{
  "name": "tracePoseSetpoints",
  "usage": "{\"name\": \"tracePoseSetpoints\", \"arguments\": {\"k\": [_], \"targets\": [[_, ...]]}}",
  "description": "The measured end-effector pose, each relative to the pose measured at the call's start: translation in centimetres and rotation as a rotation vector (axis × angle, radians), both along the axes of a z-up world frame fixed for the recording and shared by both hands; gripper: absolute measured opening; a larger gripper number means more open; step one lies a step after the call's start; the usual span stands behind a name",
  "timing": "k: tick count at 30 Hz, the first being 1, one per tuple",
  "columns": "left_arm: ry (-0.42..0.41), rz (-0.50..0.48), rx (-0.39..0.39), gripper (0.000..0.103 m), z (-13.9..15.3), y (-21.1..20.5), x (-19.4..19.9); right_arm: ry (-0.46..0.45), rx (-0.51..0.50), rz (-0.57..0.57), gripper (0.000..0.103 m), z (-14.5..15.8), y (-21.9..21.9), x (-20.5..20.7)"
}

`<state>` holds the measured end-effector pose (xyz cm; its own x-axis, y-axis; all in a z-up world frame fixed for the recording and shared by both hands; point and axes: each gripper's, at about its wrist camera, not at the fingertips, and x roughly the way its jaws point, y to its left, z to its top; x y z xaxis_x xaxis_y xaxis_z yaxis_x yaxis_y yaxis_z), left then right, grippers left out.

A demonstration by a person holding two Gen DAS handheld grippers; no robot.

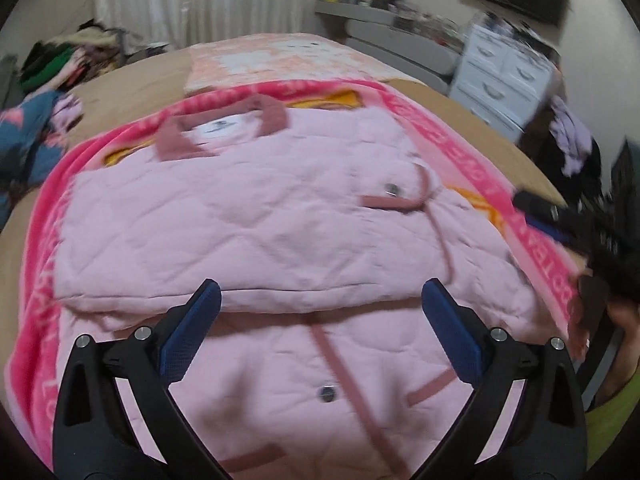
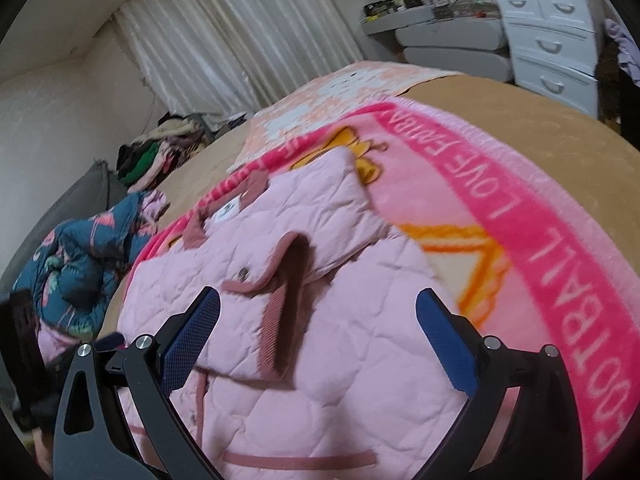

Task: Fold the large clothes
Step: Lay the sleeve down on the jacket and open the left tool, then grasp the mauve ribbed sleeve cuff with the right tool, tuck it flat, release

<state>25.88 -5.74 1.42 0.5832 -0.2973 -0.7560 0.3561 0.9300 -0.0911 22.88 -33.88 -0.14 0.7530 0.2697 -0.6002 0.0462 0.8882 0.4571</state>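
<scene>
While the left claw hangs with both blue pads spread wide and nothing between them, the pink quilted jacket lies just ahead of and beneath it, one sleeve folded across the body. Under the jacket, a pink blanket covers the bed. Equally spread and empty, the right claw hovers over the jacket's folded sleeve cuff, the blanket stretching away to its right.

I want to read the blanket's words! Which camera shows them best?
The right wrist view: the pink blanket's white letters run large and sharp along its border. The left wrist view shows the blanket too, but there the letters are blurred and partly cut off.
</scene>
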Motion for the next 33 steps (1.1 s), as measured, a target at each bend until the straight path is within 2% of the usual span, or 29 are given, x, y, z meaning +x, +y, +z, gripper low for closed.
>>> {"name": "tracePoseSetpoints", "arguments": {"k": [6, 8, 13, 16, 21, 22, 23, 24, 26, 28, 29, 33], "targets": [[0.004, 0.157, -0.005, 0.094, 0.7, 5.9, 1.3, 0.049, -0.001, 0.113, 0.098, -1.5, 4.2, 1.2], [-0.001, 0.202, -0.018, 0.094, 1.1, 7.9, 1.5, 0.072, 0.028, 0.136, 0.098, -2.2, 5.2, 1.8], [-0.007, 0.274, -0.041, 0.094, 1.4, 11.6, 1.9, 0.155, -0.016, 0.122, 0.098, -4.4, 7.1, 3.4], [-0.014, 0.303, -0.056, 0.094, 1.5, 13.4, 2.1, 0.204, -0.005, 0.107, 0.098, -6.0, 7.4, 4.1], [0.0, 0.335, -0.091, 0.094, 1.2, 15.3, 2.2, 0.201, -0.028, 0.091, 0.095, -6.1, 8.1, 4.7], [-0.002, 0.337, -0.089, 0.094, 1.1, 15.5, 2.2, 0.199, -0.026, 0.097, 0.085, -6.1, 8.3, 4.9], [-0.007, 0.339, -0.082, 0.094, 1.2, 15.8, 2.1, 0.201, -0.021, 0.107, 0.071, -6.2, 8.5, 5.2], [-0.01, 0.34, -0.078, 0.094, 1.2, 15.9, 2.1, 0.209, -0.019, 0.113, 0.067, -6.3, 8.7, 5.4], [-0.022, 0.34, -0.067, 0.094, 1.4, 16.4, 2.2, 0.186, -0.042, 0.11, 0.039, -5.8, 9.1, 5.4], [-0.031, 0.345, -0.059, 0.094, 1.5, 16.8, 2.4, 0.116, -0.121, 0.133, 0.026, -4.0, 10.1, 5.1], [-0.033, 0.348, -0.059, 0.094, 1.6, 17.0, 2.4, 0.066, -0.172, 0.149, 0.022, -2.8, 10.7, 4.8], [-0.032, 0.372, -0.075, 0.094, 1.6, 18.3, 3.0, -0.122, -0.286, 0.223, 0.018, 2.5, 12.1, 4.4]]}}
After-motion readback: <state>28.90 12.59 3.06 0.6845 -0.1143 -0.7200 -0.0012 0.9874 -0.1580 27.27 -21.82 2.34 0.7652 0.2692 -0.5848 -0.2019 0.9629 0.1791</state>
